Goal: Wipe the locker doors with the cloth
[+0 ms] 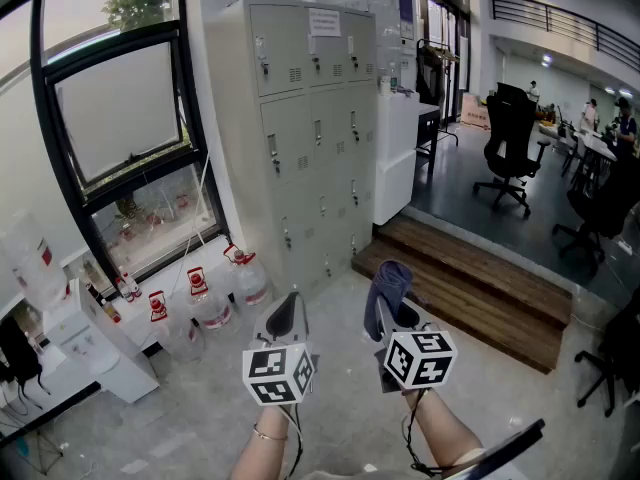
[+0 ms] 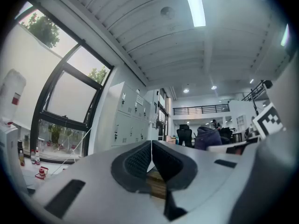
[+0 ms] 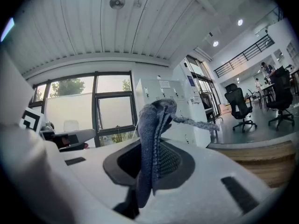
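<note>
Right tool (image 3: 150, 171) clenched on a blue-grey knitted cloth (image 3: 153, 134); the cloth stands up out of the jaws in a fold with one frayed strand trailing off to 3 o'clock. Left tool (image 2: 151, 158) has its jaws pressed together with nothing between them. In the head view both tools sit low and centre, left tool (image 1: 289, 315) beside right tool (image 1: 384, 313), cloth (image 1: 389, 282) poking up. The pale grey metal locker bank (image 1: 312, 138) is at 12 o'clock, well apart from the cloth, so no wiping contact yet; this reads as the approach step. To do it well: close in on the doors, bring the free fold of cloth flat onto a door panel rather than the jaw tips, keep the grip firm so the cloth doesn't slip, and work door by door around the small handles and locks. The left tool could probably steady a door if one swings. In the way: clear plastic water jugs with red caps (image 1: 215, 298) on the floor at 10 o'clock just beside the locker foot, and a brown wooden step (image 1: 470, 286) at 2 o'clock, a likely trip risk. A black-framed window (image 1: 120, 128) is at 10 o'clock and black office chairs (image 1: 510, 148) at 2 o'clock, far off.
</note>
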A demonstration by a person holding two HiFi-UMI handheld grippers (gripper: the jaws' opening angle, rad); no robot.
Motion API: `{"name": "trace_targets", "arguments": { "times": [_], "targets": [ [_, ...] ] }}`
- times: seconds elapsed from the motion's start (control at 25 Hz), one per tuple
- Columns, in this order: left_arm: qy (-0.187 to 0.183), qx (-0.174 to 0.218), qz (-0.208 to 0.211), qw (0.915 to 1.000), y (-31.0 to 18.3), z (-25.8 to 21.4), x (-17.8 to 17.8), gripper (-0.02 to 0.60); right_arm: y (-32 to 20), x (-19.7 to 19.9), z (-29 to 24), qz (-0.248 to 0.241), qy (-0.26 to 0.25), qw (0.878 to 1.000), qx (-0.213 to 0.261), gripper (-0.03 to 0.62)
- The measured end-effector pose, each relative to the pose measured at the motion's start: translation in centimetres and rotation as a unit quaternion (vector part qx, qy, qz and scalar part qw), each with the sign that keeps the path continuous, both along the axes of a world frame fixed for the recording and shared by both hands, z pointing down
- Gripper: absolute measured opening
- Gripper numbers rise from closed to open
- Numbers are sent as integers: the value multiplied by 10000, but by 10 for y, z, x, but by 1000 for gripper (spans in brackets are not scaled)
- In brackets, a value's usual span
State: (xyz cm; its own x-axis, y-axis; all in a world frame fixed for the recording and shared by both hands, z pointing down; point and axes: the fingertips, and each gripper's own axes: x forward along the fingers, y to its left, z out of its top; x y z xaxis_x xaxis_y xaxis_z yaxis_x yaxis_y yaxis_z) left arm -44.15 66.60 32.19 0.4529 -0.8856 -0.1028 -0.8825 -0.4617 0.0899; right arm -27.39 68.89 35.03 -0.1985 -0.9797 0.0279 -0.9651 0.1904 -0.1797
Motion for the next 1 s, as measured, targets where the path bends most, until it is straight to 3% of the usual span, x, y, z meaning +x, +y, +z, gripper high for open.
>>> {"name": "trace_targets", "arguments": {
  "times": [0.64, 1.0],
  "targets": [
    [30, -24, 64, 10000, -10, 5, -6, 9, -5, 0, 8, 132, -165, 9998, -34, 44],
    [-21, -296, 132, 9995, -39, 31, 5, 9, -29, 17, 31, 300, -279, 9988, -261, 44]
  ]
}}
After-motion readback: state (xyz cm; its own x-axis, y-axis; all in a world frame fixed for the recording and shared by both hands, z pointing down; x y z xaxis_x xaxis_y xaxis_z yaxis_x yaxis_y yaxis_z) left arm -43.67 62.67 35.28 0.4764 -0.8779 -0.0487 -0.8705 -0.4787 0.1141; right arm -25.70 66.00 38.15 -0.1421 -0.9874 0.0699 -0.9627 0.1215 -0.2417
